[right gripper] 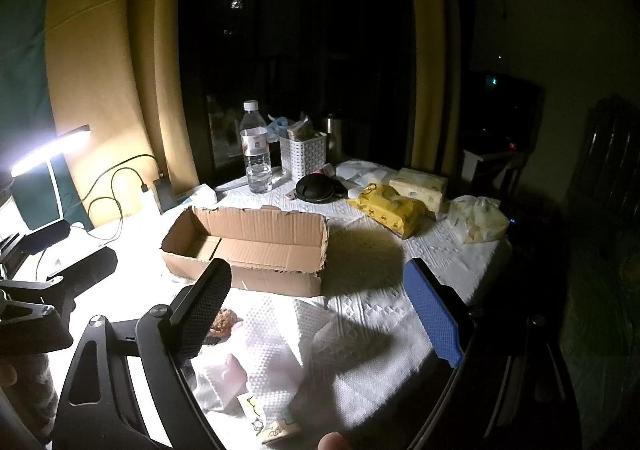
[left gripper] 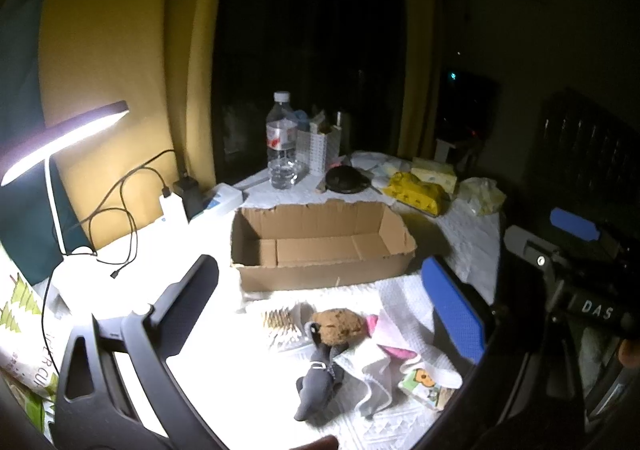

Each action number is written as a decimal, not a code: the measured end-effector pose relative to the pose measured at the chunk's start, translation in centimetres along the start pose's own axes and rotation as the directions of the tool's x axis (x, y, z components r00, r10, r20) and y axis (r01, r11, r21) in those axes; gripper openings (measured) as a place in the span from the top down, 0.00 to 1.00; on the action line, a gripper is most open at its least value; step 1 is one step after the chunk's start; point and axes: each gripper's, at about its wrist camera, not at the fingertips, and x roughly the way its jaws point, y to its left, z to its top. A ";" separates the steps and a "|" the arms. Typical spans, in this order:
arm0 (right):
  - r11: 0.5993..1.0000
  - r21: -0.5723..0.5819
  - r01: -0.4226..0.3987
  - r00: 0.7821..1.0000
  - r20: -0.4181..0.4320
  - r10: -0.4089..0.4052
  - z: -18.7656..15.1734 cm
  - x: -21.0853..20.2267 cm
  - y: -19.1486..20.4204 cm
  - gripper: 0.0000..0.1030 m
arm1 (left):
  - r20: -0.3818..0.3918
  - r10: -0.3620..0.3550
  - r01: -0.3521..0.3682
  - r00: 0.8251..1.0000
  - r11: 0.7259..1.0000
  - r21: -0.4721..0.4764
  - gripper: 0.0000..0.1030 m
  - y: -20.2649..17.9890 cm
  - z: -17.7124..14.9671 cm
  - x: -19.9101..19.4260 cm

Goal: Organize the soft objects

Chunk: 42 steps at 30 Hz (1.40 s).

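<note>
On the lamp-lit tabletop [left gripper: 472, 234], a grey plush toy [left gripper: 318, 384], brown sponge-like ball [left gripper: 338, 326] and white cloths [left gripper: 376, 366] lie at six o'clock of the empty cardboard box [left gripper: 320, 246]. My left tongs [left gripper: 320, 298] and right tongs [right gripper: 324, 306] hover wide open, empty. I'd pinch each item mid-body, then lift clear of the box wall.
</note>
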 end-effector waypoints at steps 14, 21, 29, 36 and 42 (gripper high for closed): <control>1.000 -0.002 -0.002 1.000 -0.004 0.002 0.0 0.2 0.0 0.12 | -0.007 -0.008 0.008 1.000 1.000 -0.008 0.01 0.2 0.1 0.1; 1.000 -0.003 -0.002 1.000 -0.003 0.002 -0.9 0.4 0.5 0.12 | -0.007 -0.010 0.010 1.000 1.000 -0.009 0.01 0.1 0.0 0.0; 1.000 -0.002 -0.006 1.000 -0.008 0.006 -1.1 0.5 0.6 0.12 | -0.005 -0.008 0.008 1.000 1.000 -0.010 0.01 0.2 -0.1 0.3; 1.000 -0.001 -0.005 1.000 -0.009 0.005 -0.9 0.5 0.5 0.12 | -0.002 -0.015 0.015 1.000 1.000 -0.010 0.01 0.2 -0.1 0.2; 1.000 -0.002 -0.005 1.000 -0.009 0.005 -0.9 0.5 0.5 0.12 | 0.002 -0.017 0.017 1.000 1.000 -0.010 0.01 0.0 -0.1 0.1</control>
